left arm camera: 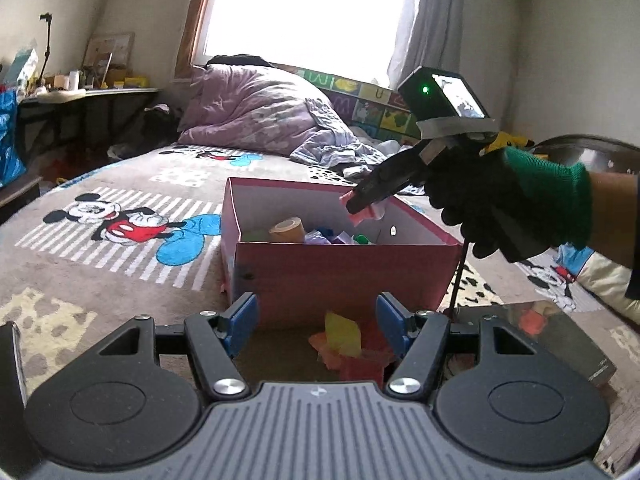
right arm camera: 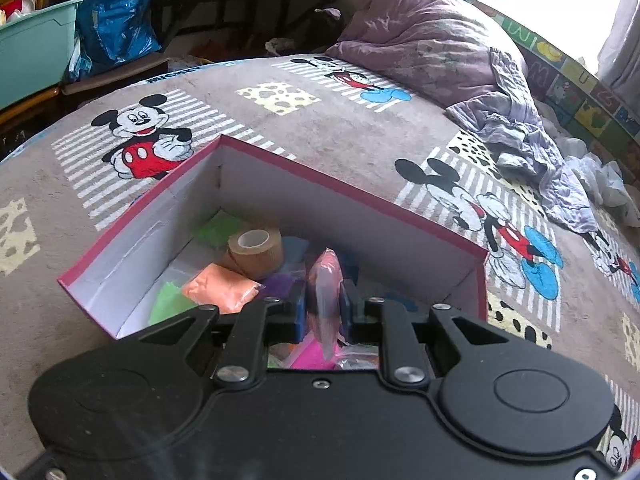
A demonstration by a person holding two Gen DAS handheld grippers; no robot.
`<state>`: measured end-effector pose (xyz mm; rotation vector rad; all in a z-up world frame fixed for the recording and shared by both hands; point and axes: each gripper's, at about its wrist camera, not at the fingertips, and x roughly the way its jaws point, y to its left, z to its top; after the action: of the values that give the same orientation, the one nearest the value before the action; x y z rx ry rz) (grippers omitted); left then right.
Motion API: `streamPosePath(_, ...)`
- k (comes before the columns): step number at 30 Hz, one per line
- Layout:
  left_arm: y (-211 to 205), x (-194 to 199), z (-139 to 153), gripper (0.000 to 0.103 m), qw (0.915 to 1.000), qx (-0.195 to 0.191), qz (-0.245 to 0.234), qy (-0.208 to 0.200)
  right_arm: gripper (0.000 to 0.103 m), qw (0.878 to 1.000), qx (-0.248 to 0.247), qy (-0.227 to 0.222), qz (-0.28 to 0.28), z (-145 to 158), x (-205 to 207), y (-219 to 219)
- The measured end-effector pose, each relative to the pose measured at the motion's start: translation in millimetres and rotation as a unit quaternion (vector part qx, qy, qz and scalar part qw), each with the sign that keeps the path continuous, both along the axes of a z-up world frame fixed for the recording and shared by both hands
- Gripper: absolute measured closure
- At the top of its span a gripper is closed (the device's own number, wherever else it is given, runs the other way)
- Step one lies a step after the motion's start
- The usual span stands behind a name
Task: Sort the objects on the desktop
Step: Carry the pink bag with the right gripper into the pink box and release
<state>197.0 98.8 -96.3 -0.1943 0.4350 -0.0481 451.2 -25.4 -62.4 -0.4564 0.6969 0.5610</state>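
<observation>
1. While the right hand-held gripper (right arm camera: 323, 312) hangs over the pink box (left arm camera: 340, 264), it is squeezed tight on a small pink packet (right arm camera: 326, 300). I think the step in hand is dropping this packet into the box.
2. The packet is above the inside of the box, near its front wall. A brown tape roll (right arm camera: 256, 254) and an orange packet (right arm camera: 222, 288) already lie inside the box.
3. Next, I think the jaws must let go so the packet falls in.
4. The right one tips down into the box, held by a gloved hand (left arm camera: 492, 200).
5. The left hand-held gripper (left arm camera: 316, 326) waits in front of the box, loose and holding nothing. Paper scraps (left arm camera: 348, 344) lie on the bed just in front of the box.
</observation>
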Motion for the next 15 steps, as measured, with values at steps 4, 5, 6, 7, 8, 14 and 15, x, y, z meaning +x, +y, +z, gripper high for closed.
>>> streamPosePath(4, 2, 2, -3, 0.038, 0.9999, -0.011, 0.003, -0.001, 0.086, 1.000, 0.000, 0.006, 0.000, -6, 8, 2)
streamPosePath(5, 3, 2, -4, 0.038, 0.9999, -0.014, 0.003, 0.000, 0.086, 1.000, -0.001, 0.008, -0.001, -8, 10, 2)
streamPosePath(6, 4, 3, -5, 0.038, 0.9999, -0.017, 0.003, 0.001, 0.086, 1.000, -0.002, 0.013, -0.001, -10, 13, 3)
streamPosePath(7, 4, 4, -7, 0.038, 0.9998, -0.019, 0.003, 0.003, 0.086, 1.000, -0.003, 0.018, -0.002, -13, 16, 3)
streamPosePath(8, 4, 6, -8, 0.038, 0.9998, -0.020, 0.004, 0.006, 0.086, 1.000, -0.004, 0.023, -0.002, -16, 19, 3)
streamPosePath(14, 5, 14, -16, 0.038, 0.9996, -0.017, 0.011, 0.018, 0.086, 0.999, -0.001, 0.047, -0.011, -30, 31, 3)
streamPosePath(15, 6, 16, -17, 0.038, 0.9996, -0.015, 0.014, 0.019, 0.086, 0.999, 0.000, 0.050, -0.012, -32, 33, 2)
